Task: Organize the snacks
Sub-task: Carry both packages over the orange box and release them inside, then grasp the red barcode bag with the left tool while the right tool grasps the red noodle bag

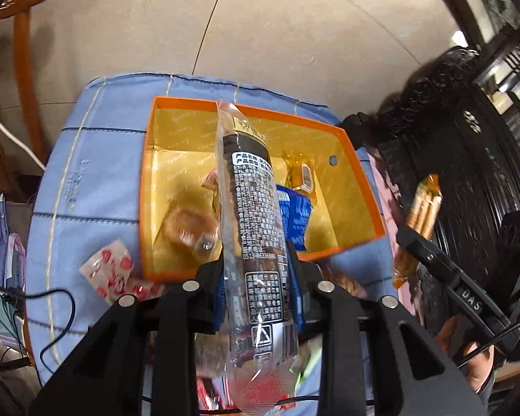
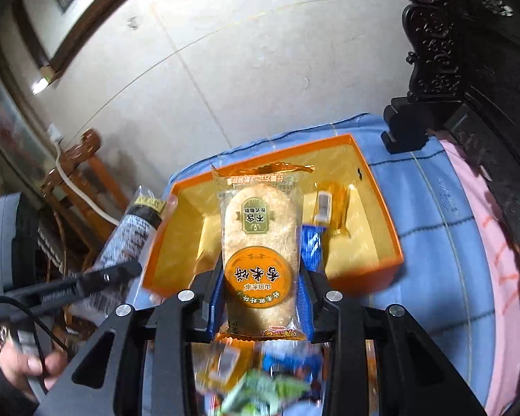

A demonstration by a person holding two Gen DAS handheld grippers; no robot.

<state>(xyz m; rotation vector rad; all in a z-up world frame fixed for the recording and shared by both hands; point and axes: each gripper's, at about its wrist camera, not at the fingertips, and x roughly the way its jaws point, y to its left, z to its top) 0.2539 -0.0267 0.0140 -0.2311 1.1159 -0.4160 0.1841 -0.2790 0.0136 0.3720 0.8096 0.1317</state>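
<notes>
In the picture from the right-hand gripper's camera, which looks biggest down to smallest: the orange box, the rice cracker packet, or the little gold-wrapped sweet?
As they appear in the right wrist view:
1. Orange cardboard box with gold lining
2. Clear rice cracker packet with orange label, held close to the lens by the right gripper, so it looks inflated
3. Small gold-wrapped candy

1 orange box [image 1: 358, 173]; 2 grippers, left gripper [image 1: 258, 267] and right gripper [image 2: 260, 277]; 1 long clear-wrapped dark snack [image 1: 253, 208]; 1 rice cracker pack [image 2: 260, 253]; in the box: 1 blue packet [image 1: 296, 218], 1 small gold-wrapped candy [image 1: 301, 173], 1 round pastry [image 1: 187, 228], maybe more hidden; 1 pink-patterned packet [image 1: 109, 270] on the 1 blue cloth [image 1: 97, 173]; loose pile near cameras too blurred to count
</notes>
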